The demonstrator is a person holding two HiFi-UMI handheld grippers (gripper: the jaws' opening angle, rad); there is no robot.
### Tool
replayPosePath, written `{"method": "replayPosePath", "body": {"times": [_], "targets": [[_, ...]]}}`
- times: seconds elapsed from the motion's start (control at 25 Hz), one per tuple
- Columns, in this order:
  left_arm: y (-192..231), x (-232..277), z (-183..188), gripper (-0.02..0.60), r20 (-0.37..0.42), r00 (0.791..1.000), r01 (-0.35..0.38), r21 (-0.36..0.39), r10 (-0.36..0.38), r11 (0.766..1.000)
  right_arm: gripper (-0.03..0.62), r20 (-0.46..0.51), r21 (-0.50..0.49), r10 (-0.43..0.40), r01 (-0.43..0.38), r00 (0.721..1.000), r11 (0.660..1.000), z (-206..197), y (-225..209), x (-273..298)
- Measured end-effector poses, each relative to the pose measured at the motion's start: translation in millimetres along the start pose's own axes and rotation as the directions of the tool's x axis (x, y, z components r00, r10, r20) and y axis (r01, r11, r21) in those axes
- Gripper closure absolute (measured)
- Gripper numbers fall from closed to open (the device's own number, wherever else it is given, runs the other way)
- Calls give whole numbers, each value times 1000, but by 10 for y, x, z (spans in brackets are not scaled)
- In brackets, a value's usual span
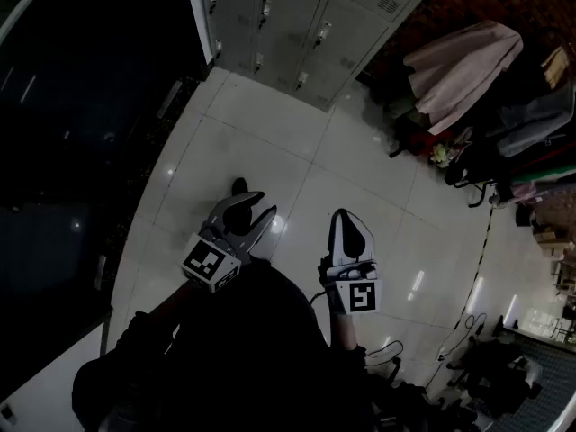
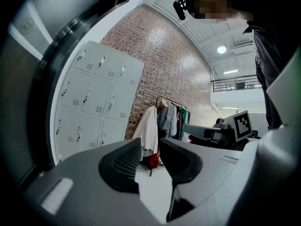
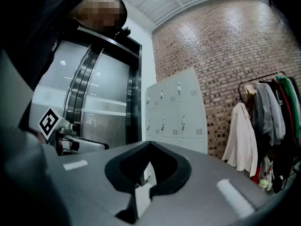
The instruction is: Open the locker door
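Observation:
The bank of grey lockers [image 1: 288, 21] stands against the far wall with all doors closed; it also shows as lockers [image 2: 94, 95] in the left gripper view and lockers [image 3: 176, 112] in the right gripper view. Both grippers hover over the white floor, well short of it. My left gripper [image 1: 256, 212] is open with nothing between its jaws, as the left gripper [image 2: 150, 149] shows in its own view. My right gripper [image 1: 343, 216] is shut and empty; its tips meet, seen on the right gripper [image 3: 149, 146] up close.
A clothes rack [image 1: 463, 66] with a pale coat and other garments stands right of the lockers against the brick wall. A dark glass wall [image 1: 81, 133] runs along the left. Chairs and cables [image 1: 486, 358] lie at the lower right. White floor tiles [image 1: 270, 133] stretch toward the lockers.

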State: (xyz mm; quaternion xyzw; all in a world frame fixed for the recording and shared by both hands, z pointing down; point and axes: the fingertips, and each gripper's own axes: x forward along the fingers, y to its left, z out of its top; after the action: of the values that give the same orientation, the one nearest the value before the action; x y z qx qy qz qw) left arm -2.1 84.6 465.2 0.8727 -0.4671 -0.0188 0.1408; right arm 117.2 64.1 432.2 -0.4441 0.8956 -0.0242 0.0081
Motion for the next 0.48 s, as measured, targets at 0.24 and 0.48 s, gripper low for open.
{"method": "replayPosePath", "body": {"times": [0.24, 0.48], "targets": [[1003, 519, 458, 439, 16, 1000, 20, 93, -21, 995, 583, -37, -47, 23, -24, 999, 999, 86, -211, 1394], [2091, 770, 778, 439, 28, 999, -41, 100, 38, 994, 528, -30, -108, 20, -23, 999, 994, 290, -421, 2768]]}}
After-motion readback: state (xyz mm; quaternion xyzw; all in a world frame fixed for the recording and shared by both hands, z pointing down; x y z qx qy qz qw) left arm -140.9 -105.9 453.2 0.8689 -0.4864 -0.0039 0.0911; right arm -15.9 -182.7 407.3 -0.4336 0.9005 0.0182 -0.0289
